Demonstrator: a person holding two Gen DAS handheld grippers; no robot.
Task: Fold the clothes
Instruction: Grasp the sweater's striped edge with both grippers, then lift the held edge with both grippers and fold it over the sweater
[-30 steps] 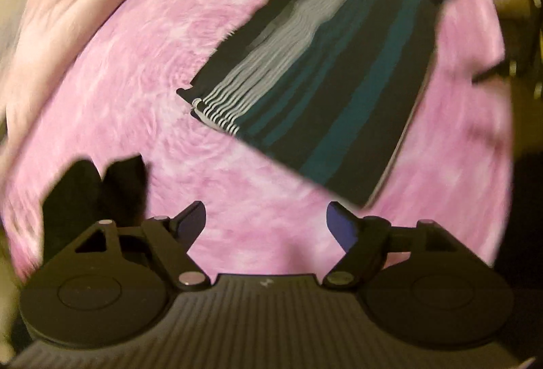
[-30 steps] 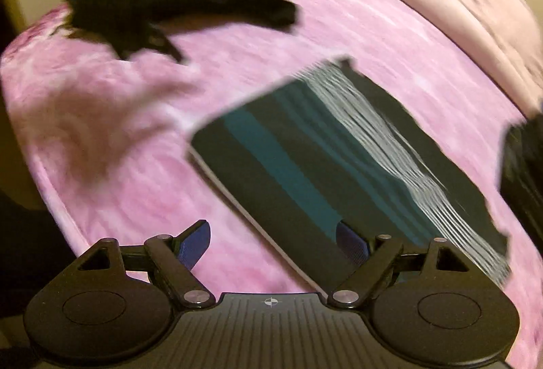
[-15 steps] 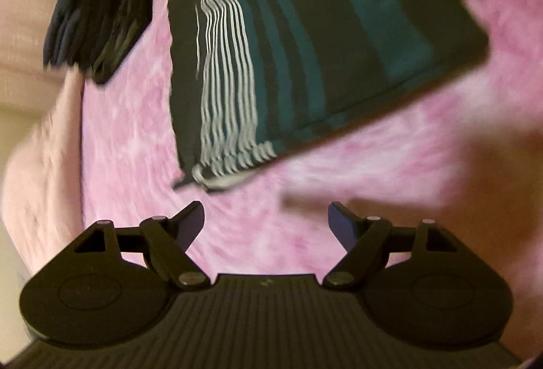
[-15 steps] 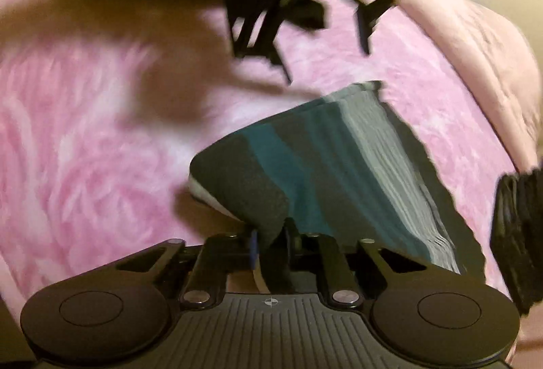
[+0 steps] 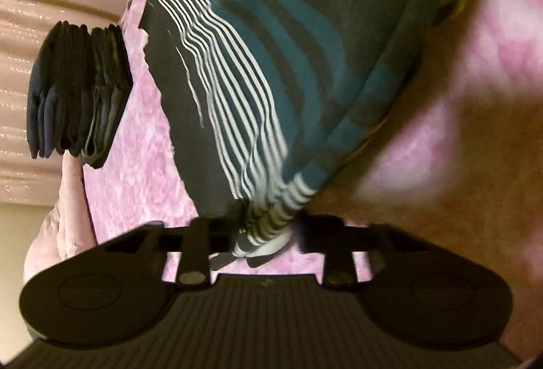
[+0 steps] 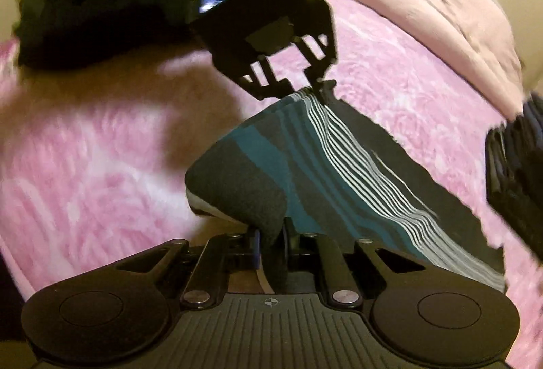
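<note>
A bed covered with a pink patterned blanket [image 6: 101,172] fills both views, with a paler pink quilt [image 6: 424,6] bunched along its far right side. In the middle of the bed lies the garment now being folded, a dark striped garment [image 6: 339,172] with teal bands and thin white lines, already narrowed to a long, flat-edged panel. Its far end rests on the blanket while its near end is lifted off the bed. At the far left sits a loose dark heap of clothes [image 6: 88,9], apparently not yet folded. At the right edge stands a stack of folded dark clothes [image 6: 516,179], which suggests several pieces are finished. The right gripper [image 6: 271,243] has its fingers pinching a thick, rolled dark corner of the striped garment, having just closed on it. The left gripper [image 5: 268,233] has also just been closing, and its fingers now pinch the white-striped corner of the same near edge; from the right wrist view it shows farther off, at the opposite corner. Judging by this, the garment is partly folded, both near corners are secured, and the next fold, carrying this edge across toward the far end, is yet to be made, with the heap left afterward.
</note>
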